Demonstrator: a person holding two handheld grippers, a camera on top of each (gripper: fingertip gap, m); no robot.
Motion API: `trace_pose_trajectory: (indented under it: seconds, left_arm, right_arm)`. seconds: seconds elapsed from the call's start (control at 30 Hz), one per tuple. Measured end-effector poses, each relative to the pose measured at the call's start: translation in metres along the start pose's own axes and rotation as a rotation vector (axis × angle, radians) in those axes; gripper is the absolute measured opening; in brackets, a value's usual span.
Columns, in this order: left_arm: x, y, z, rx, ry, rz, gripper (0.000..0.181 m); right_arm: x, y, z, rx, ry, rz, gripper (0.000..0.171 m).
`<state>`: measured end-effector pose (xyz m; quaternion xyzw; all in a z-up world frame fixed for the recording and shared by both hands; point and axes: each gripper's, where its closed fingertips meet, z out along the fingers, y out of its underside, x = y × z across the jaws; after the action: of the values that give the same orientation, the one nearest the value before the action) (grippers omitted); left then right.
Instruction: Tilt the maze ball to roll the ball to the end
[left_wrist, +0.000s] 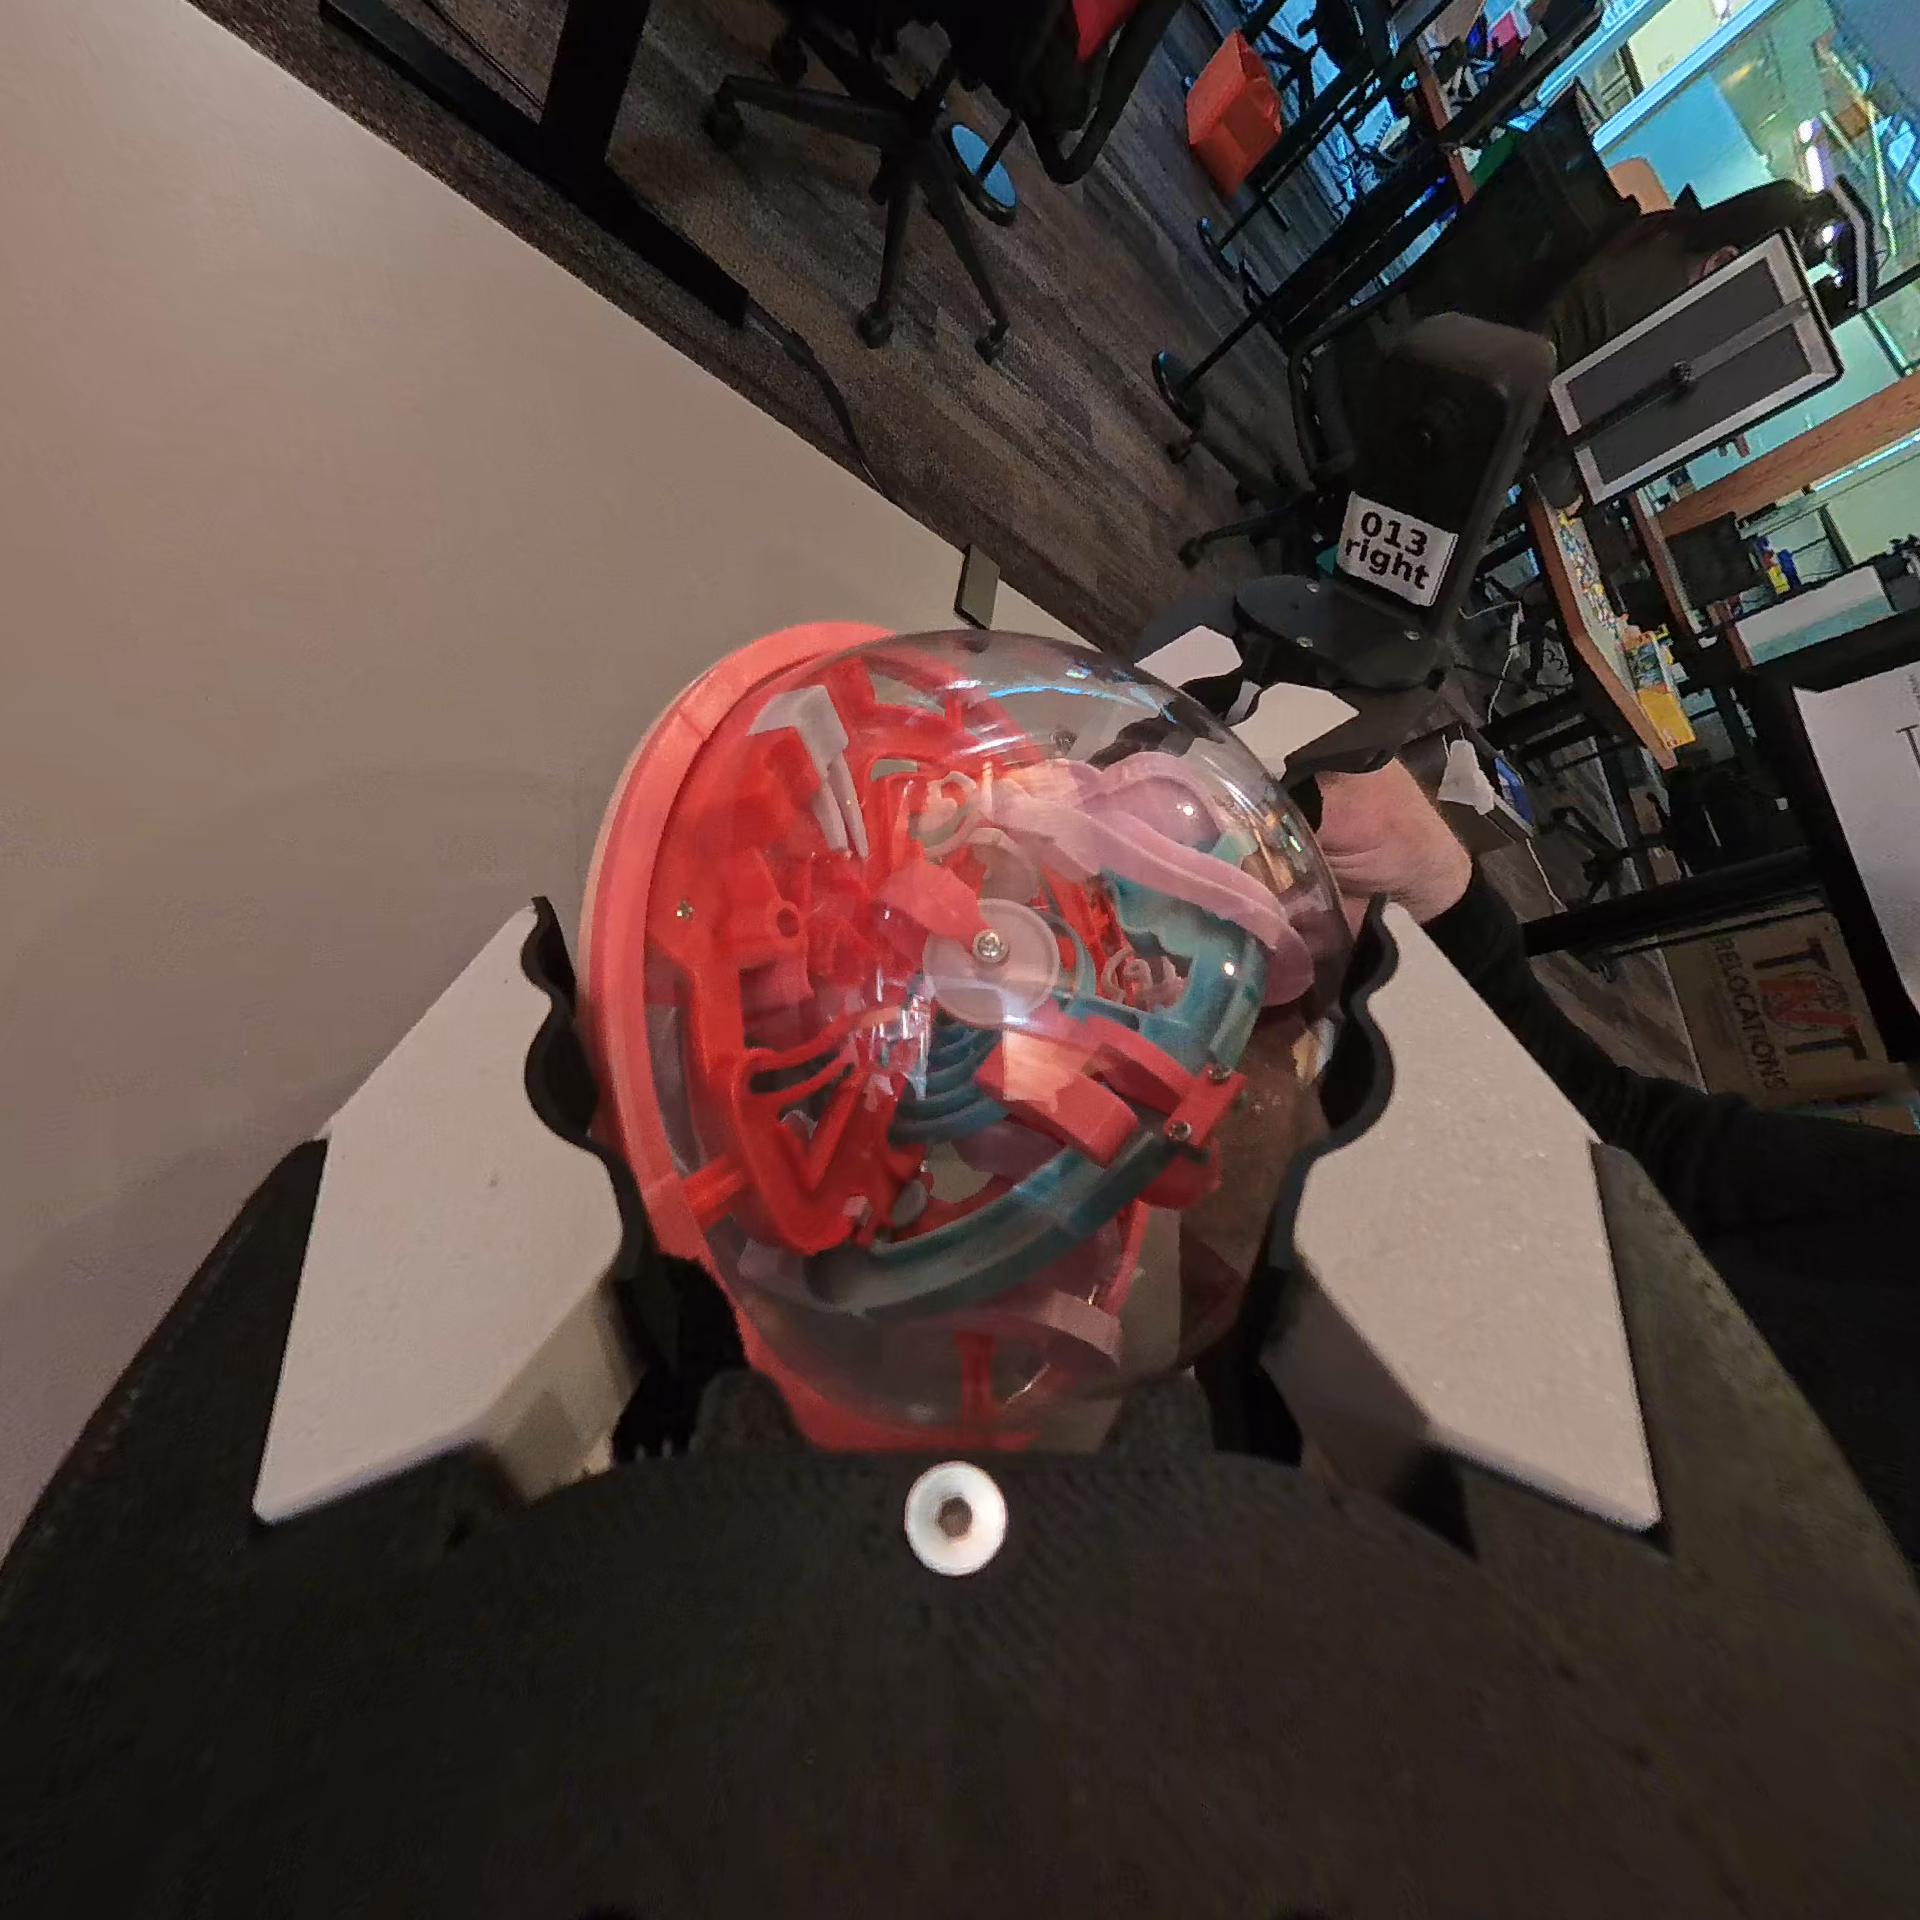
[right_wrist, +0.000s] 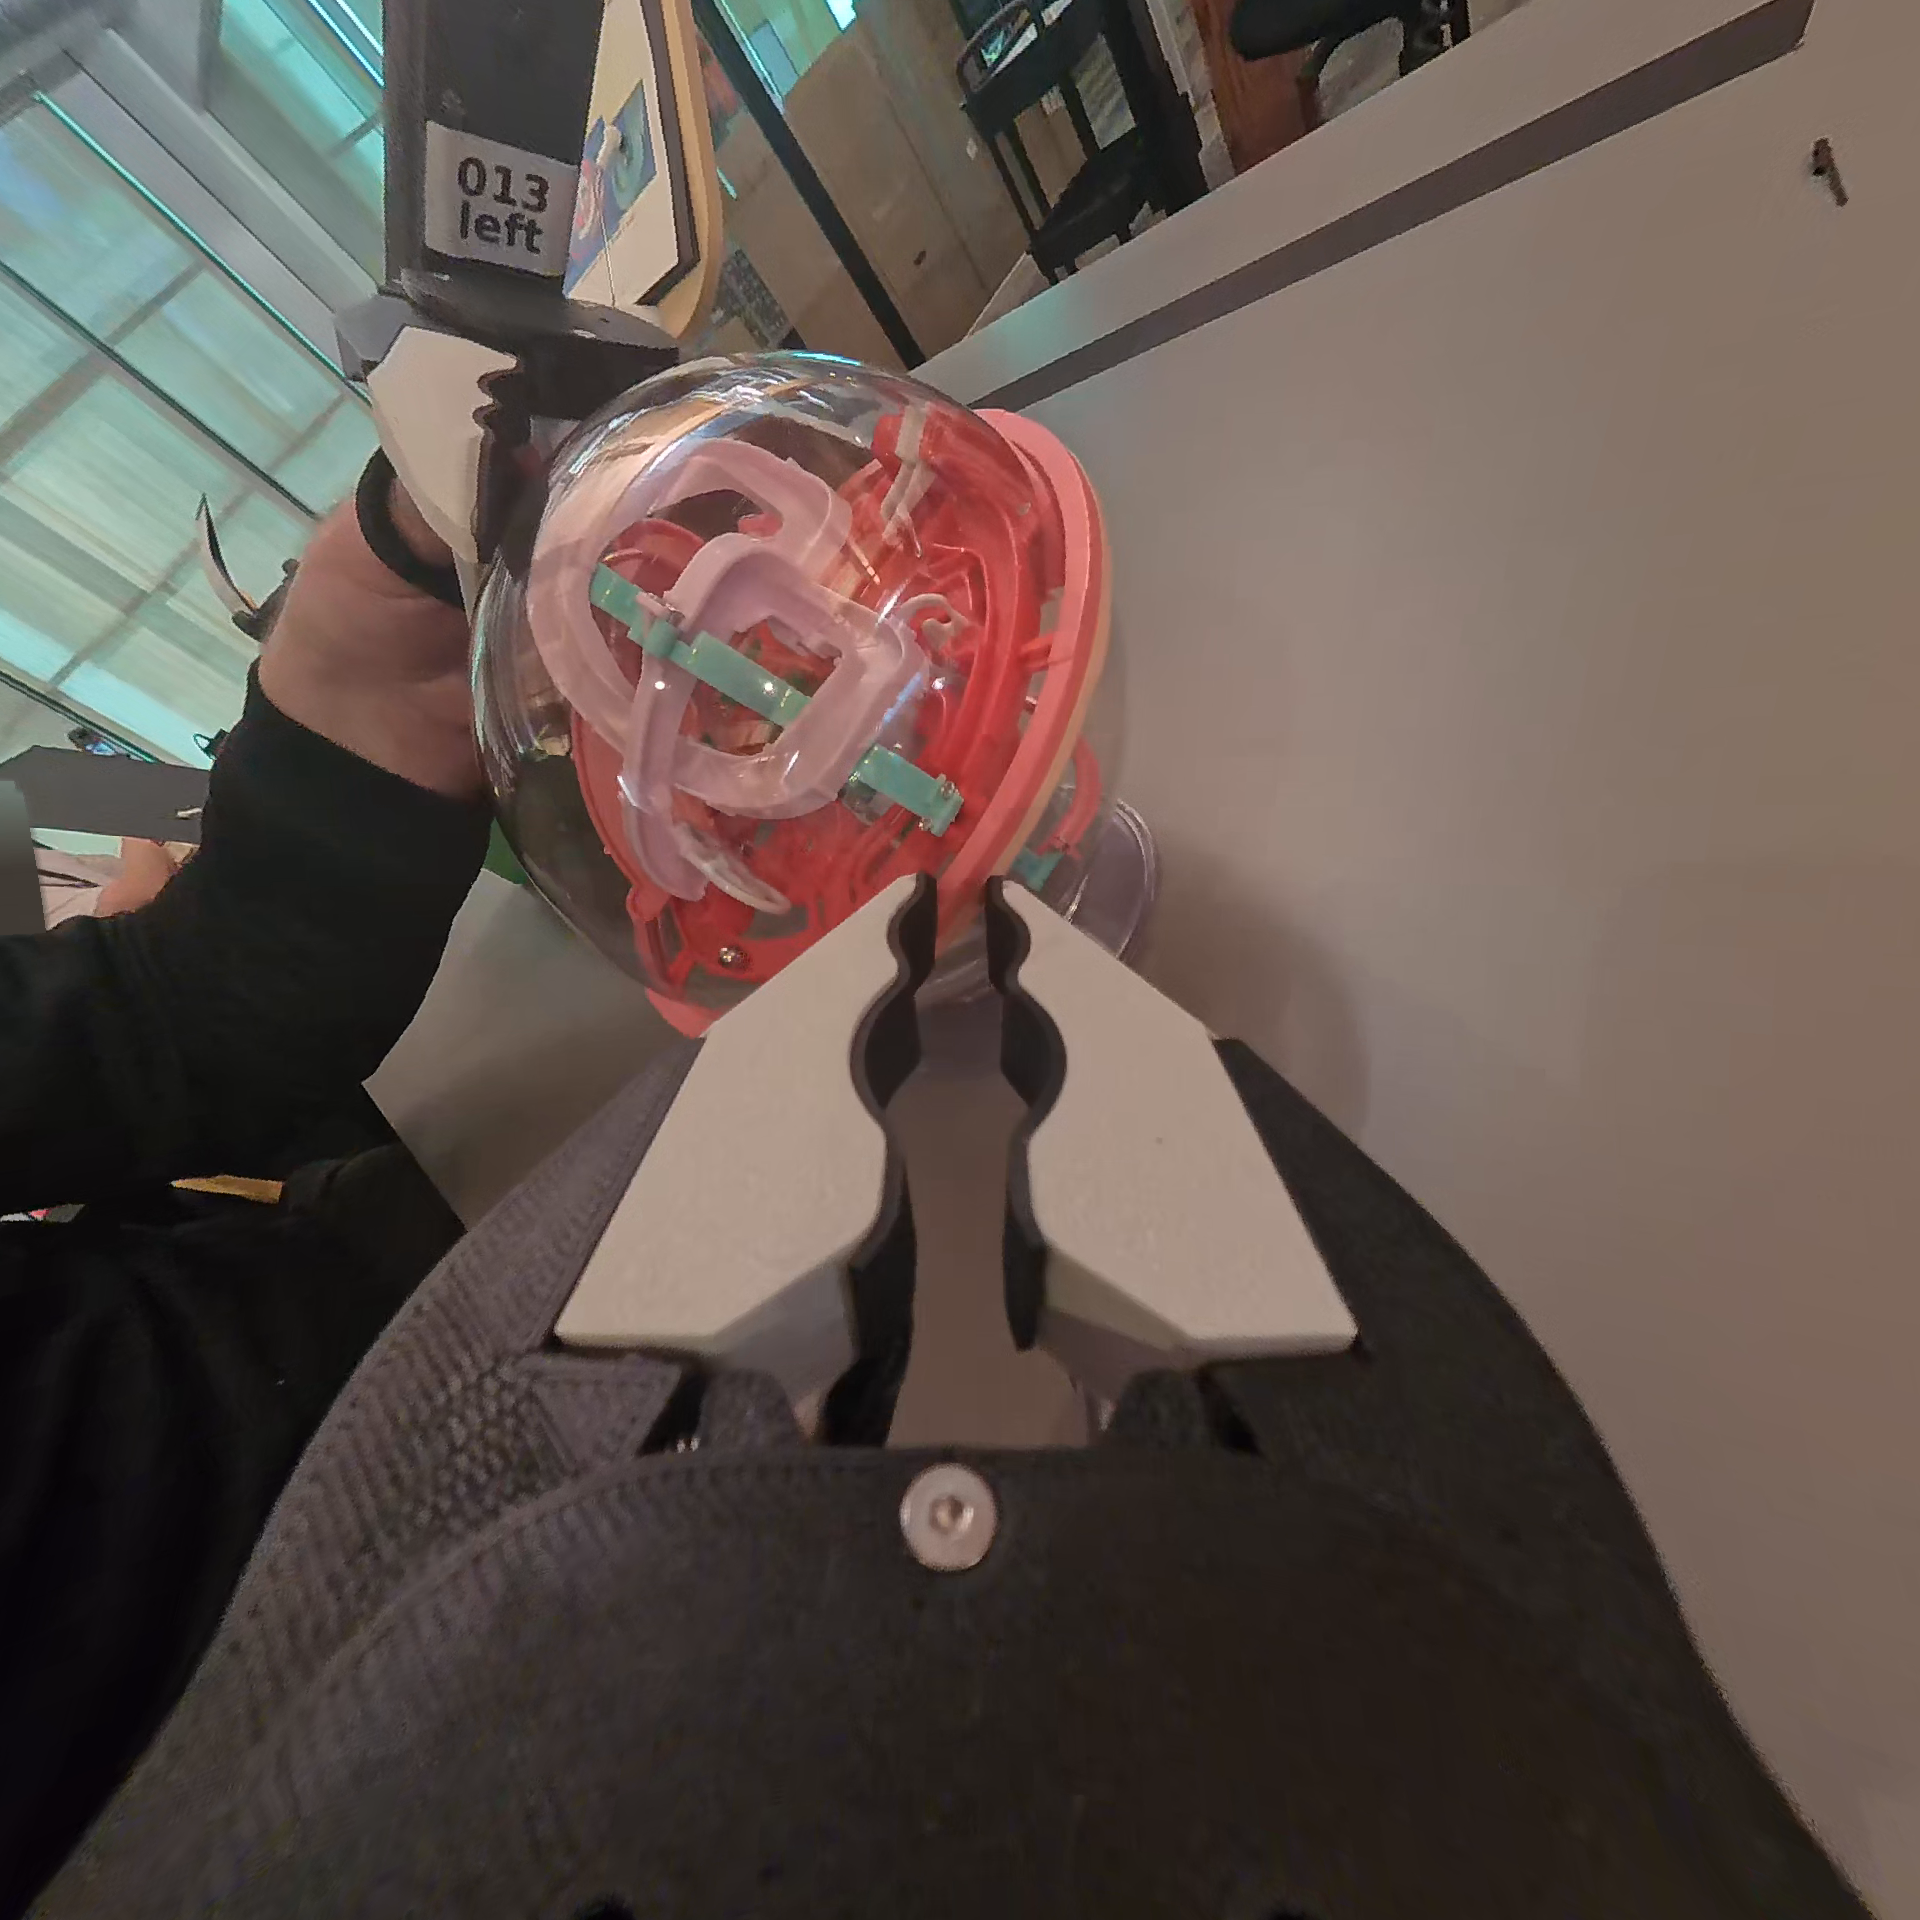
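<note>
Left claw (left_wrist: 956, 997) spread wide, grasping the maze ball (left_wrist: 935, 1018) across its clear shell; right claw (right_wrist: 954, 914) clenched on the ball's pink rim (right_wrist: 1049, 665), ball just ahead; risk: smooth sphere slipping during tilt; inner ball not discernible.

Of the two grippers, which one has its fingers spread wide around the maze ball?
The left gripper: its fingers straddle the maze ball. The right gripper has fingers nearly together at the ball's pink rim.
</note>
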<state>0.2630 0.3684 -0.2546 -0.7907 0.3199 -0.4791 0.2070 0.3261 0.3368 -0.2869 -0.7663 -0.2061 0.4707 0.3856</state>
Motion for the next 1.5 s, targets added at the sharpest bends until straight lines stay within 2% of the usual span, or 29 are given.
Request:
trace_pose_trajectory:
  seconds: [1.17,1.5]
  left_arm:
    - [-0.007,-0.007,0.006,-0.071,0.026,-0.057,0.141]
    - [-0.009,-0.008,0.005,-0.068,0.049,-0.089,0.140]
  right_arm:
    - [-0.004,0.009,0.004,-0.024,-0.032,0.024,0.002]
    - [-0.011,0.009,0.004,-0.011,-0.068,0.024,0.017]
